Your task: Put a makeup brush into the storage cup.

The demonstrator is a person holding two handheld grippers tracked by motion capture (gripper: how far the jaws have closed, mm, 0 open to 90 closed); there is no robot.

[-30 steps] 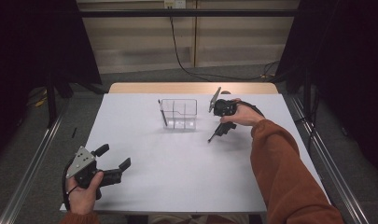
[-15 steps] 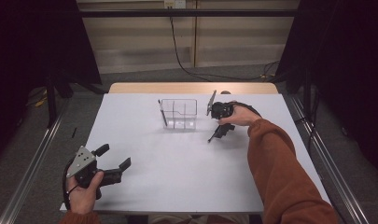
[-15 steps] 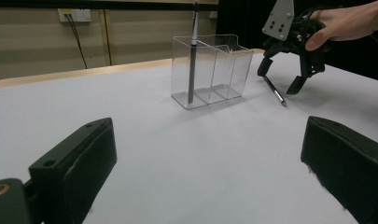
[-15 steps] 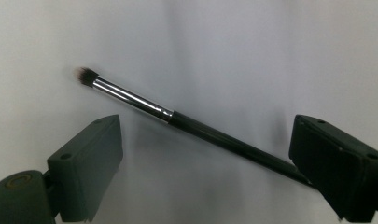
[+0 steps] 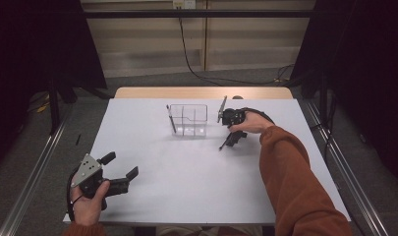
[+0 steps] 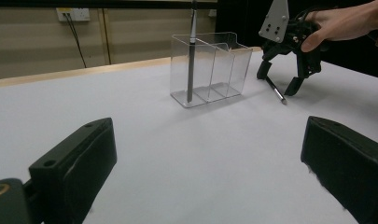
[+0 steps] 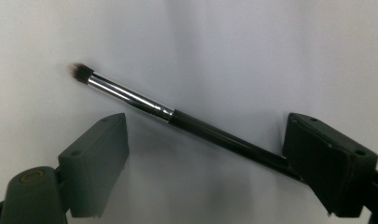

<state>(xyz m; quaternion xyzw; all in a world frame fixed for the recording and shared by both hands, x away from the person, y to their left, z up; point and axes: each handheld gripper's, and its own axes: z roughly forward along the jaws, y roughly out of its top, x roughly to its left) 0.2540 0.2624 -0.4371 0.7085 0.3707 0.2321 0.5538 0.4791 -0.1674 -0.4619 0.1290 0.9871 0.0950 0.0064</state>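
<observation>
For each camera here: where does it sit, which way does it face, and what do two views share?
High view: above the near edge, facing forward and down on the table; both forearms show.
Left gripper view: low, facing across toward the clear organizer; own open jaws.
Right gripper view: looking straight down on the brush between its jaws.
Shared: the brush, right gripper.

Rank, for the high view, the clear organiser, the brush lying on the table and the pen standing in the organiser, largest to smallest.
1. clear organiser
2 and 3. pen and brush: they look alike in length, so unranked.

wall (image 5: pixel 137 34): beige panels | floor (image 5: pixel 88 123): grey | curtains (image 5: pixel 34 44): dark
</observation>
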